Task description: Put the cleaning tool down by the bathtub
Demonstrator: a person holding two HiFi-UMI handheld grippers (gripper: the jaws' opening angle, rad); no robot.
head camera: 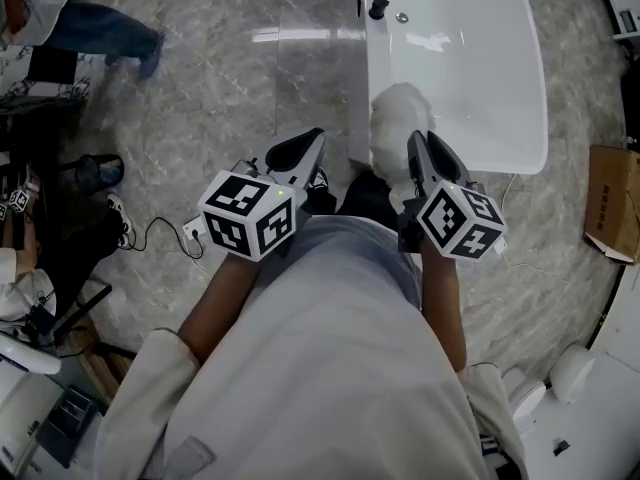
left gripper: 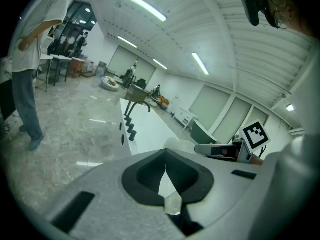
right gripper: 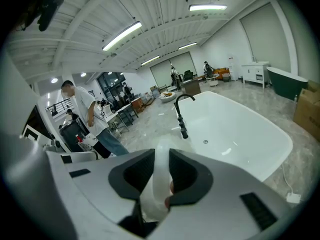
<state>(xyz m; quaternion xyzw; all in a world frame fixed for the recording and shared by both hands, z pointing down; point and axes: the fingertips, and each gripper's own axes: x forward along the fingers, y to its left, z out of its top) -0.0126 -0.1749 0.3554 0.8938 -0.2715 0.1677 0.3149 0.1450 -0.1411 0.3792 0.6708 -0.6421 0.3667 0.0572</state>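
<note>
The cleaning tool (head camera: pixel 395 123) is a white fluffy mop head on a pale handle (right gripper: pixel 159 176). My right gripper (head camera: pixel 428 148) is shut on that handle and holds the tool at the near left corner of the white bathtub (head camera: pixel 530 98). In the right gripper view the tub (right gripper: pixel 240 129) lies ahead and to the right, with a black faucet (right gripper: pixel 181 116) on its left rim. My left gripper (head camera: pixel 312 144) hovers over the marble floor just left of the tub, its jaws shut on nothing. From the left gripper view the fluffy head (left gripper: pixel 179 145) shows beside the right gripper (left gripper: pixel 220 150).
A person in jeans (head camera: pixel 110 33) stands on the floor at the far left. A power strip with its cable (head camera: pixel 190 233) lies near my feet. A cardboard box (head camera: pixel 610 198) sits right of the tub. Bags and gear (head camera: pixel 60 198) crowd the left edge.
</note>
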